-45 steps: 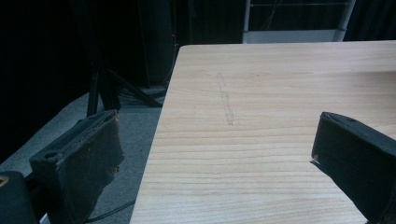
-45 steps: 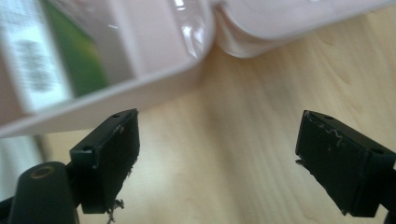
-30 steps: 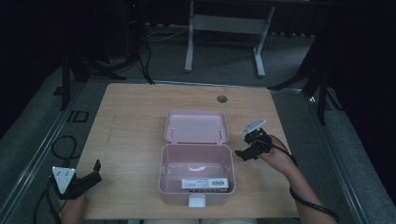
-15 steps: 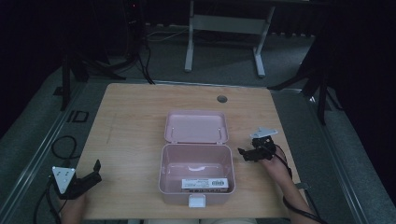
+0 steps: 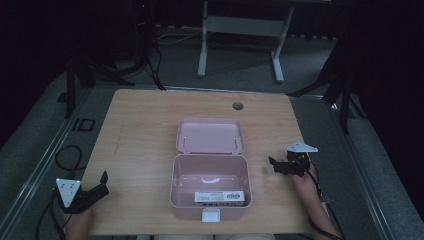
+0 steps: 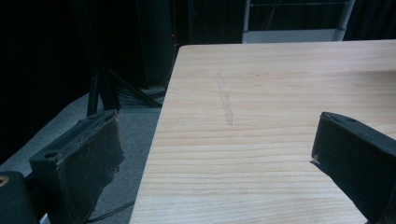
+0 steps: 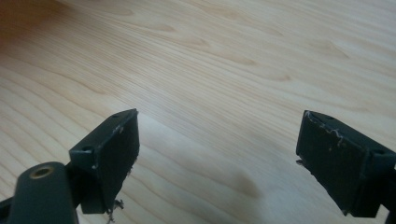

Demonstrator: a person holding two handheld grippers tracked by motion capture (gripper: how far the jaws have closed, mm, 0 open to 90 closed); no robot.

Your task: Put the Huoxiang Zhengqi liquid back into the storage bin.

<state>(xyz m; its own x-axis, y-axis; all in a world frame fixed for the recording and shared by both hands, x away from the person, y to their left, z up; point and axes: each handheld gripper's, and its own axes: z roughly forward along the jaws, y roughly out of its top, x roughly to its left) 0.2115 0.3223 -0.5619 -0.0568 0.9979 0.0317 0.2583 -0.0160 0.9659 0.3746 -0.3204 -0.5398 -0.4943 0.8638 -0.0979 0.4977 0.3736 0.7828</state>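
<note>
A pink plastic box (image 5: 210, 187) stands open at the middle front of the wooden table (image 5: 140, 130), its lid (image 5: 210, 135) laid back flat behind it. A white label lies inside the box at the front. My right gripper (image 5: 272, 164) rests on the table just right of the box, open and empty, tips toward the box. In the right gripper view the jaws (image 7: 217, 154) stand wide apart over bare wood. My left gripper (image 5: 103, 181) sits at the table's front left corner, open and empty. The left gripper view has its jaws (image 6: 212, 149) spread over the table's left edge.
A round cable hole (image 5: 238, 106) sits near the table's far edge. Grey floor and dark stands surround the table; a white frame (image 5: 240, 30) stands behind it. Cables trail on the floor at the left (image 5: 65, 155).
My right gripper has moved toward the front right, away from the lid's corner, and lower onto the table. The left gripper has stayed still.
</note>
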